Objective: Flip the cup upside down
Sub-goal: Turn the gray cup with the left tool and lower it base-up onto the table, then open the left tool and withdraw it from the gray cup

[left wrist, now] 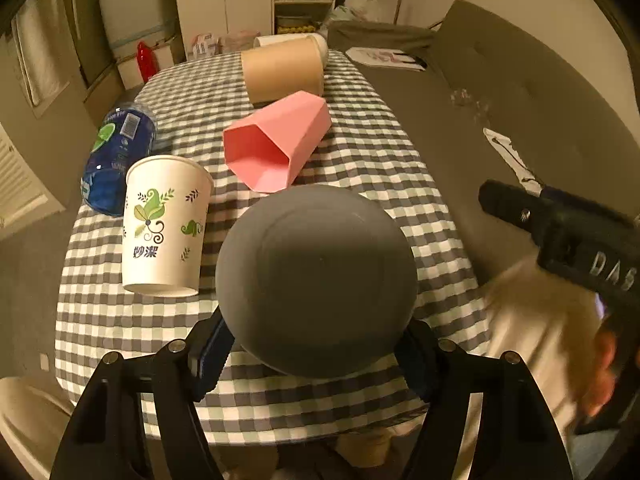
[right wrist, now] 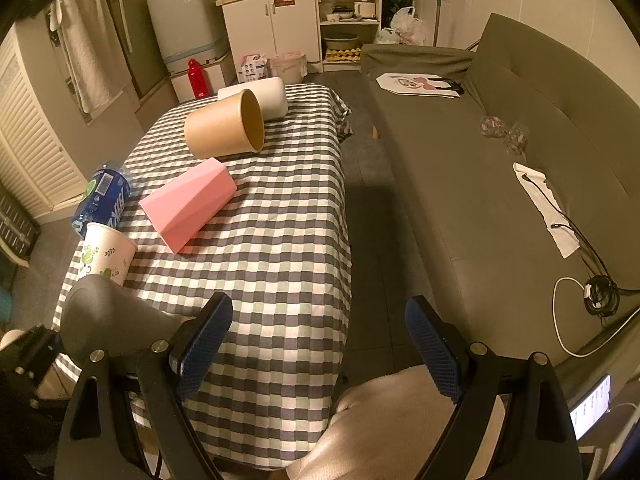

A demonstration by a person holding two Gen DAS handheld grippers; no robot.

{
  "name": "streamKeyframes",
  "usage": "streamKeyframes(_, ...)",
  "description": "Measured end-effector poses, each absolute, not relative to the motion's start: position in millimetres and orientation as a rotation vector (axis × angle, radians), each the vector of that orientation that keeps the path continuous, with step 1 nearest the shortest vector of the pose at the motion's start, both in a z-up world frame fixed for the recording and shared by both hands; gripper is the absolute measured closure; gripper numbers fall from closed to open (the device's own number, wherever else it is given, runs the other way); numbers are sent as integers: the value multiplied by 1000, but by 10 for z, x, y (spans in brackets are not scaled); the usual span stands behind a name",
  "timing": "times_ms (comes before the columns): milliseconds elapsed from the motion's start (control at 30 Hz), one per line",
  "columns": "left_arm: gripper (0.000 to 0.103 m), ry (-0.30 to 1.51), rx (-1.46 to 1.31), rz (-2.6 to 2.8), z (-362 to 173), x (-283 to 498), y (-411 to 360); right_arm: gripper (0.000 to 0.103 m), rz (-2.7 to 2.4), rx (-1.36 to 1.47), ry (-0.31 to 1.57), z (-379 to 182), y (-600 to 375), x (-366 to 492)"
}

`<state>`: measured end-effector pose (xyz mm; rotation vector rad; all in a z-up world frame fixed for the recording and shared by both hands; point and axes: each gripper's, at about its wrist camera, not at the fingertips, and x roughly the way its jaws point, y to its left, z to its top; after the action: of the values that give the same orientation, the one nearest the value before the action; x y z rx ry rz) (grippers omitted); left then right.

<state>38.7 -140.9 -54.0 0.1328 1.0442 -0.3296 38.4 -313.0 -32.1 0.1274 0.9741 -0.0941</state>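
My left gripper (left wrist: 316, 354) clamps the grey cup (left wrist: 316, 280), its base pointing forward along the fingers over the table (left wrist: 360, 160); my right gripper (right wrist: 320, 344), open and empty, hangs alongside.

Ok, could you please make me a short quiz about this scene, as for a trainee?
1. True or false: the left gripper is shut on the grey cup.
2. How is the pink cup placed on the table? A: upright. B: on its side. C: upside down.
3. Fill in: the right gripper holds nothing, and its jaws are ____.

Key: 1 true; 2 B; 3 open.
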Motion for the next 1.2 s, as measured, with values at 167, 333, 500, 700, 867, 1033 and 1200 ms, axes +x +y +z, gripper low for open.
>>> streamKeyframes(167, 30, 986, 133, -327, -525, 400, -1418, 14, -101, 136, 969, -312, -3152, 358)
streamKeyframes(333, 30, 953, 129, -308, -500, 497, -1409, 14, -101, 128, 965, -295, -3133, 342)
streamKeyframes(500, 30, 958, 119, -297, -581, 521, -1387, 14, -98, 119, 967, -286, -3102, 331)
streamKeyframes(700, 22, 944, 119, -285, -509, 460, -1338, 14, -89, 115, 947, -217, -3074, 288)
streamKeyframes(867, 19, 884, 112, -280, -295, 338, -1216, 14, -81, 123, 888, -53, -3045, 194)
streamKeyframes(1033, 18, 816, 95, -279, -74, 145, -1054, 14, -68, 120, 798, 110, -2954, 56)
streamKeyframes(1200, 16, 716, 71, -227, 106, 0, -814, 14, -40, 110, 735, 173, -2796, -114)
